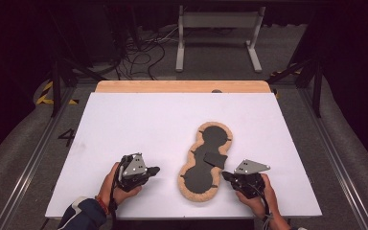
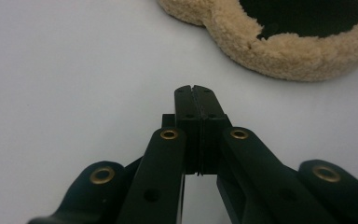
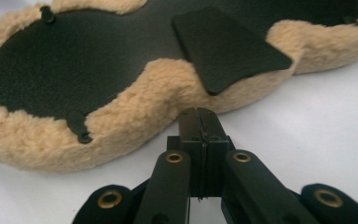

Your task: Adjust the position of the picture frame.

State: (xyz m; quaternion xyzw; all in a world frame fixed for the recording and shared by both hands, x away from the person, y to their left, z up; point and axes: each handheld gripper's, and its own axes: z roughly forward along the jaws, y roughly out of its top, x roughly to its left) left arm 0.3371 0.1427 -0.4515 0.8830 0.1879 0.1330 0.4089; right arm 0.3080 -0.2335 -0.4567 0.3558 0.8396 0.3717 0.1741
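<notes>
My left gripper (image 1: 154,169) pressed together, empty | my right gripper (image 1: 226,175) likewise, nosed up to the fleece pad (image 1: 206,162) between my 2 tools, ready to take its rim | black flap (image 3: 228,49) beyond.

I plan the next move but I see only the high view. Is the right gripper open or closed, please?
Observer: In the right gripper view the right gripper is shut, with nothing between the jaws.
Operator: How near is it to the fleece pad?
Observer: Its tips stand just short of the fleece pad at the narrow waist; I cannot tell if they touch.
Operator: And the left gripper?
Observer: The left gripper is also shut and empty, over bare white table, clearly apart from the pad.
</notes>
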